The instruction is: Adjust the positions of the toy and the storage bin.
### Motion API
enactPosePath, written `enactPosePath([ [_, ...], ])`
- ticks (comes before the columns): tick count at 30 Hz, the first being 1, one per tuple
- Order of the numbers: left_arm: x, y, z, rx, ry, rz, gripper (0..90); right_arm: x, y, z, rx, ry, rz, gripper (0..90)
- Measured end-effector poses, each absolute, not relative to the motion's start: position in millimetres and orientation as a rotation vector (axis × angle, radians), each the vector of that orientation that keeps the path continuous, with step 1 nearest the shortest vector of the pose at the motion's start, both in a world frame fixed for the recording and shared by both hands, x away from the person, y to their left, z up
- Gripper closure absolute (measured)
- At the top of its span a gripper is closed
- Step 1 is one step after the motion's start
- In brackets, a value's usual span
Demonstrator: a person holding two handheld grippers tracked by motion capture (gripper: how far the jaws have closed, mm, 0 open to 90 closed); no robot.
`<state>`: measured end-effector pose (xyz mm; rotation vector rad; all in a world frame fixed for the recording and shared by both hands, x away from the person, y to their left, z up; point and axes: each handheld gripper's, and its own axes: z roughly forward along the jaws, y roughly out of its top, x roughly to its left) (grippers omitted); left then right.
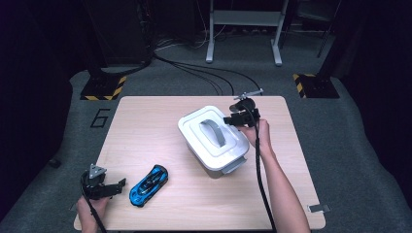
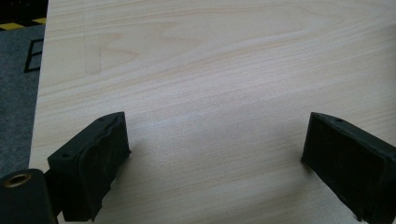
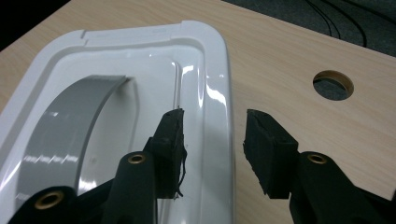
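Meanwhile the right gripper (image 3: pixel 212 140) hung with jaws parted astride the right rim of the white lidded box (image 1: pixel 214 138), mid-table, pads not pressing; the left gripper (image 2: pixel 212 154), wide open, rested near-left beside a blue toy car (image 1: pixel 149 185).

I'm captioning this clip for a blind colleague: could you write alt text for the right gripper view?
The right gripper, its two black jaws apart, straddles the rim of a white plastic box lid with a grey arched handle. Beneath lies a light wooden table with a round hole.
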<state>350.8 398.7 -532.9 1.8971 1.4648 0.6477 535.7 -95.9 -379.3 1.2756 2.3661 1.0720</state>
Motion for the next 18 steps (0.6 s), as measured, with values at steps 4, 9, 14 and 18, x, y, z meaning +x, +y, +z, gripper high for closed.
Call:
enactPosePath([
  [4, 350.8, 398.7, -532.9, 1.897, 1.465, 0.647, 6.9, 550.6, -83.5, -383.3, 1.292, 2.385, 1.029, 59.5],
  [9, 350.9, 398.7, -532.9, 1.897, 1.465, 0.647, 7.0, 556.6, -80.4, -386.4, 1.302, 2.373, 1.014, 72.0],
  [14, 350.9, 398.8, -532.9, 1.898, 1.464, 0.648, 6.9, 555.4, -83.0, -387.0, 1.368, 2.334, 0.987, 72.7],
  [18, 350.8, 398.7, -532.9, 1.897, 1.465, 0.648, 6.9, 553.2, -86.4, -385.9, 1.41, 2.302, 0.96, 72.9],
])
